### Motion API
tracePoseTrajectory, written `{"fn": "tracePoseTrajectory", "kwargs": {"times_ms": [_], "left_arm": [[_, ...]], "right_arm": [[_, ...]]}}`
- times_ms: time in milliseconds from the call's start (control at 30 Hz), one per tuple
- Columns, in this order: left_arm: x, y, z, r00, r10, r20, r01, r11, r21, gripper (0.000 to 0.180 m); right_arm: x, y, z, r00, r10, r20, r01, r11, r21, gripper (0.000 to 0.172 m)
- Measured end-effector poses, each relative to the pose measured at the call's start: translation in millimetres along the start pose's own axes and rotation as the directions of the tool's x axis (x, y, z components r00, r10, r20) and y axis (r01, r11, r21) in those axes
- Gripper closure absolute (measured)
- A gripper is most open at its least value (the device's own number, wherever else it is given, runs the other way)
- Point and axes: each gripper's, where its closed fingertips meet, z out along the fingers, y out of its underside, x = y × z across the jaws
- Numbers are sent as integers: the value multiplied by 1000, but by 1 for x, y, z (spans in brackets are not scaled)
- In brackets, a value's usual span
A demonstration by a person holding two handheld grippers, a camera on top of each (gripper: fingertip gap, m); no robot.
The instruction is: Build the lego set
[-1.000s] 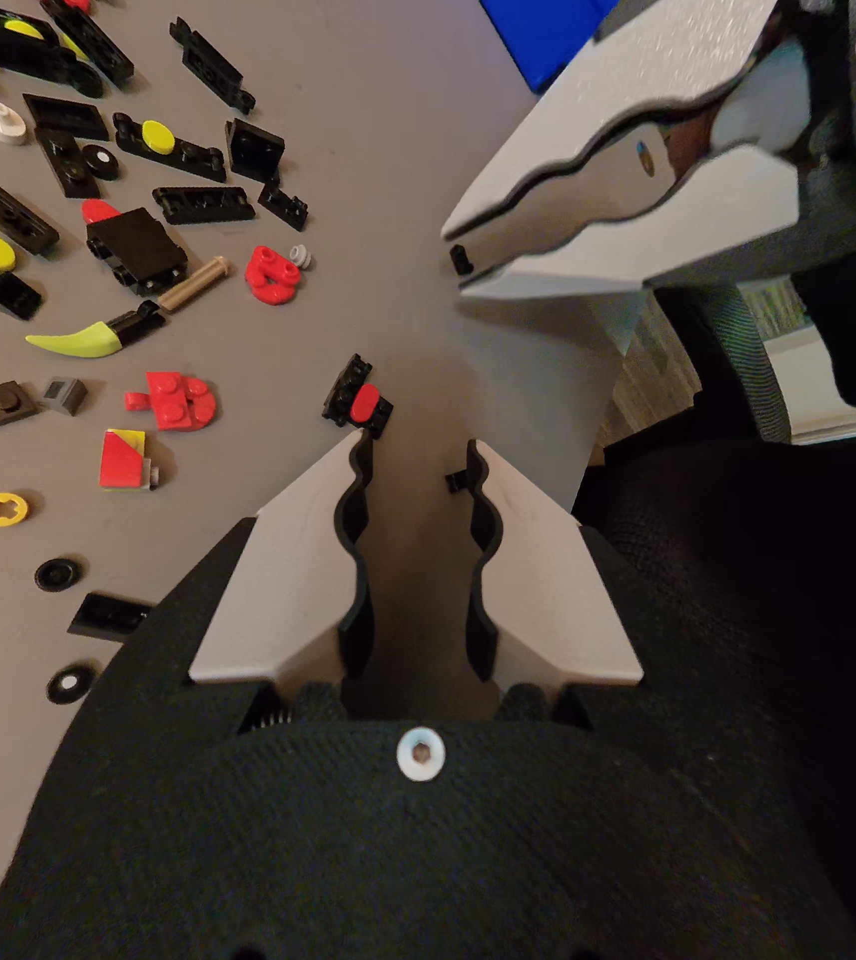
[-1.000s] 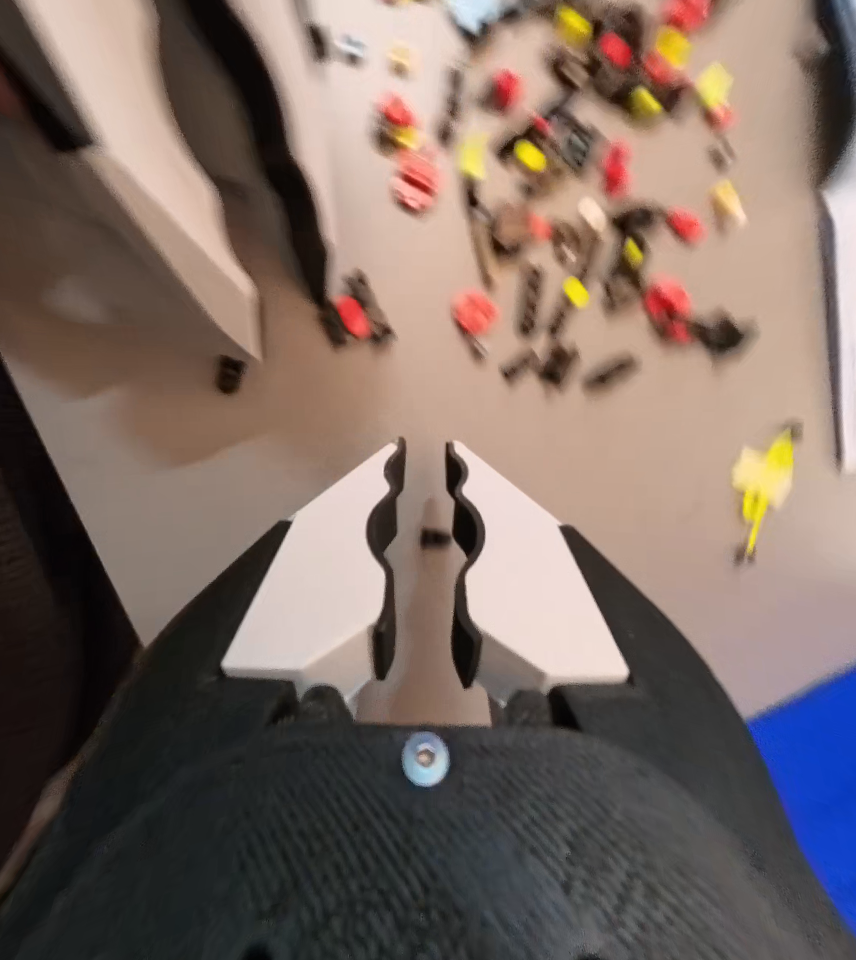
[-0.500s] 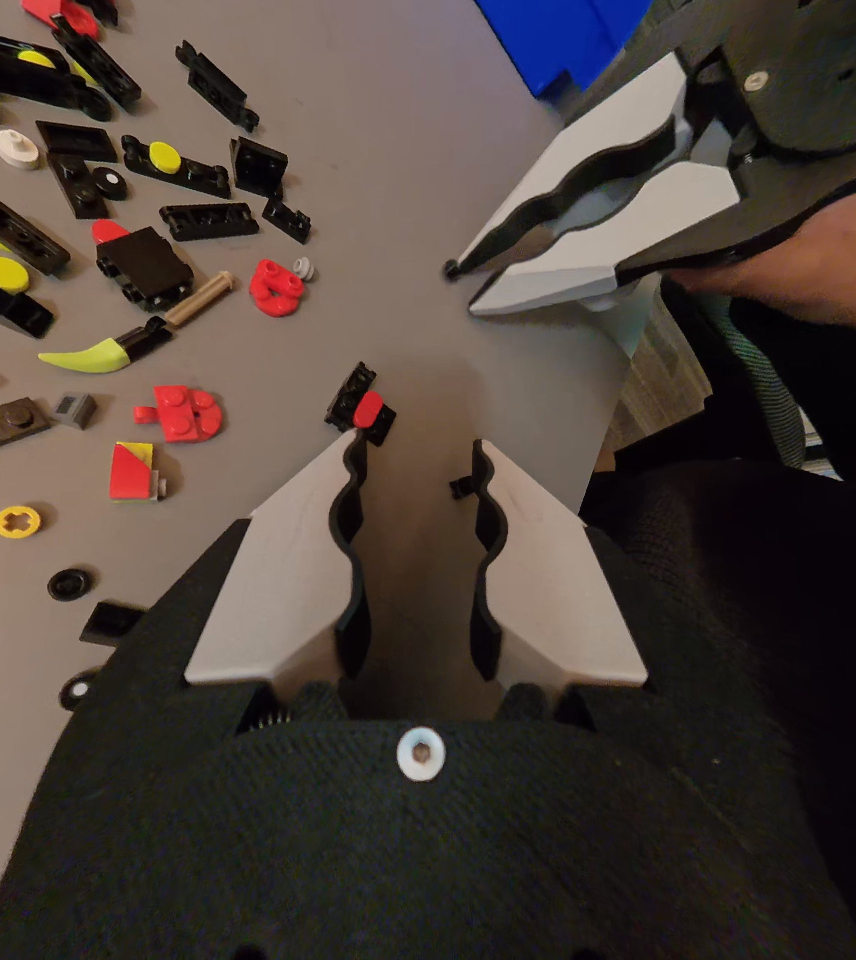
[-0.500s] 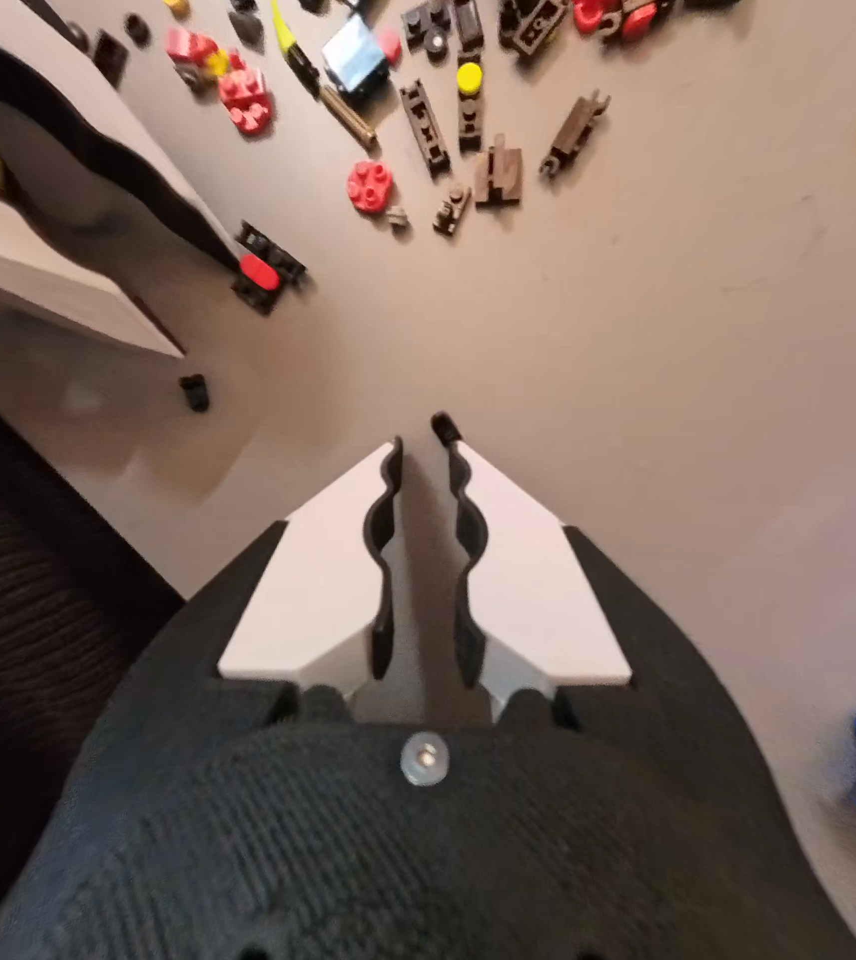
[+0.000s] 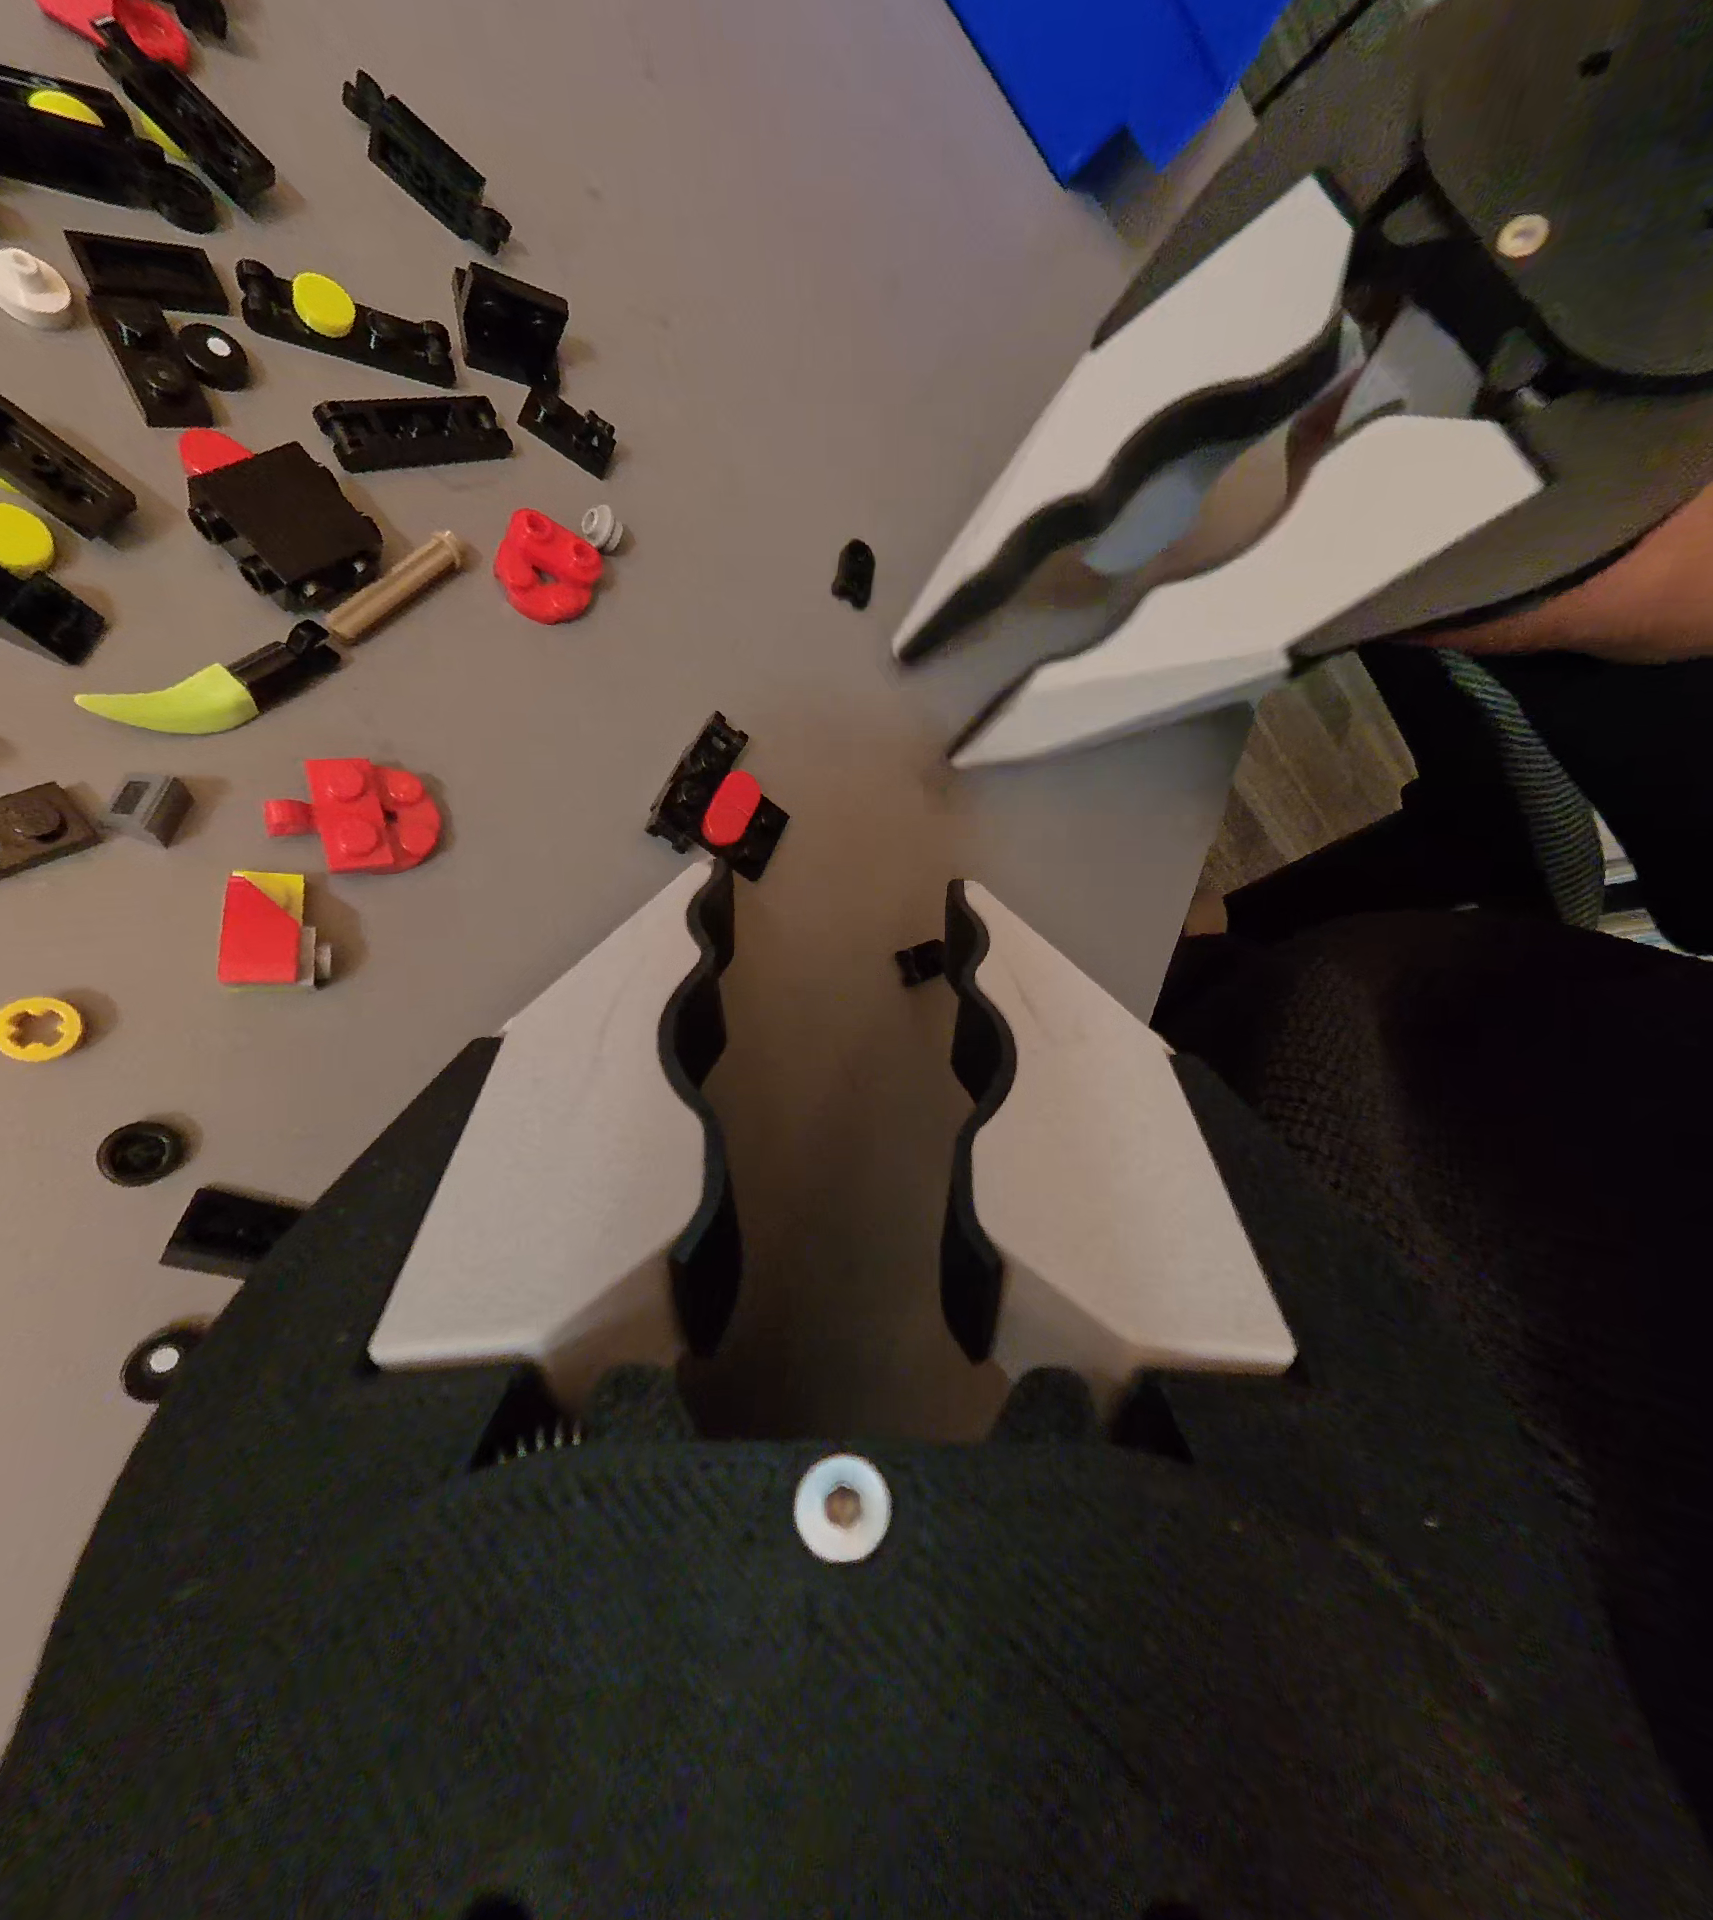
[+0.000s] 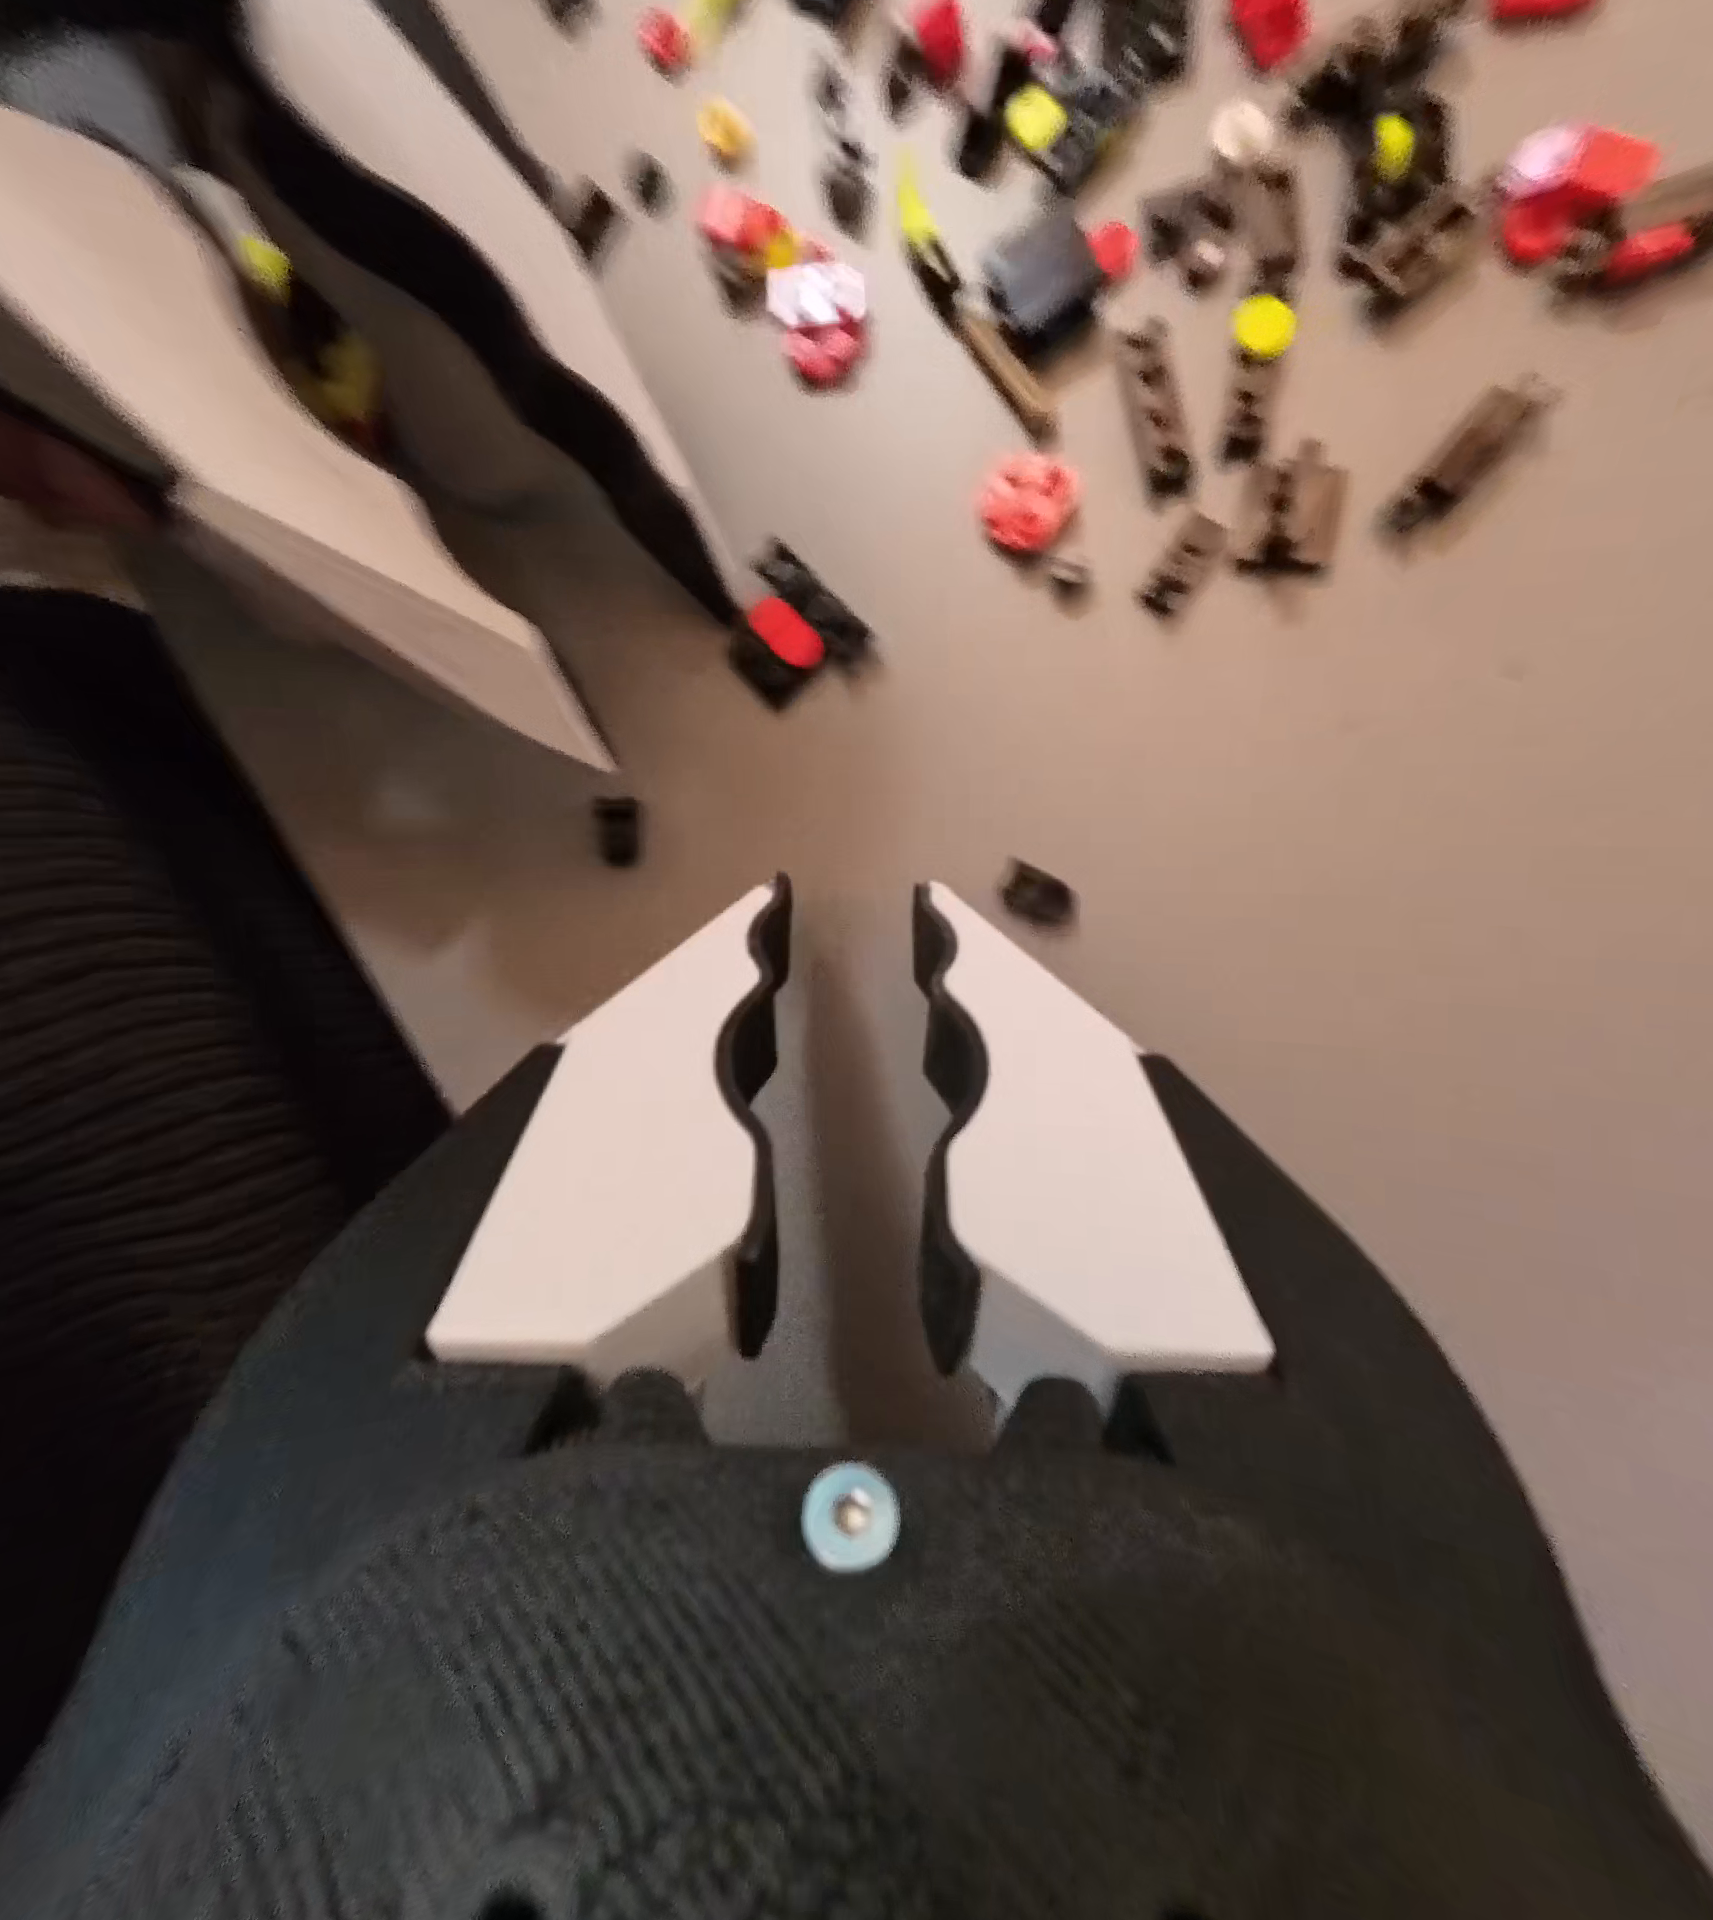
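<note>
1. My left hand-held gripper (image 5: 836,894) hangs over the near edge of the grey counter (image 5: 779,260) with its jaws apart and only bare counter showing between the pads.
2. Its left fingertip (image 5: 712,883) sits just at the near corner of a black plate with a red rounded tile (image 5: 722,805) on top; I cannot tell whether the tip touches it.
3. A tiny black clip piece (image 5: 919,961) lies right against the inner side of the right finger (image 5: 966,935), partly hidden by it. It is not gripped.
4. My right hand-held gripper (image 6: 852,899) is also apart, with a narrower gap than the left, and holds nothing; the right wrist view is blurred.
5. A small black piece (image 6: 1034,891) lies on the counter just off its right fingertip, clear of the pads. In the left wrist view the same piece (image 5: 852,571) lies just ahead of the right gripper's tips.
6. Another small black piece (image 6: 615,826) lies to the left of my right gripper, near the left one's finger.
7. Further out lies a scatter of small building pieces: a red plate with studs (image 5: 369,816), a red and yellow slope (image 5: 260,930), a yellow ring (image 5: 36,1029), a lime claw (image 5: 171,701), a tan pin (image 5: 395,601) and many black plates.
8. A blue bin (image 5: 1101,73) stands at the far edge, beyond the right gripper.
</note>
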Motion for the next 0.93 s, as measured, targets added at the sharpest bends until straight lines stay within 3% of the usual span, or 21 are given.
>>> {"fn": "tracePoseTrajectory", "kwargs": {"times_ms": [67,167,333,467,600,700,800,933], "left_arm": [[0,0,0,1000,-1,-2,1,1000,1,141],[0,0,-1,1000,-1,-4,1,1000,3,142],[1,-2,-1,1000,4,-2,-4,1000,10,141],[1,-5,-3,1000,9,-6,-9,1000,29,141],[3,-10,-7,1000,9,-19,-8,998,59,142],[4,-18,-12,999,28,-34,-24,994,105,142],[9,-30,-22,995,92,-43,-84,982,168,140],[26,-56,-44,983,171,-72,-136,926,352,133]], "right_arm": [[-1,-7,-5,1000,0,-3,1,999,46,152],[22,-2,-10,990,-20,-138,22,1000,18,153],[35,4,-4,974,-9,-225,8,1000,-8,147],[37,0,3,963,-68,-259,67,998,-12,158],[34,-11,5,963,-96,-253,107,994,30,158],[14,-36,0,987,-89,-131,113,974,195,158],[-10,-65,-18,994,-30,106,-15,916,401,158],[-20,-103,-70,908,17,418,-304,712,632,159]]}}
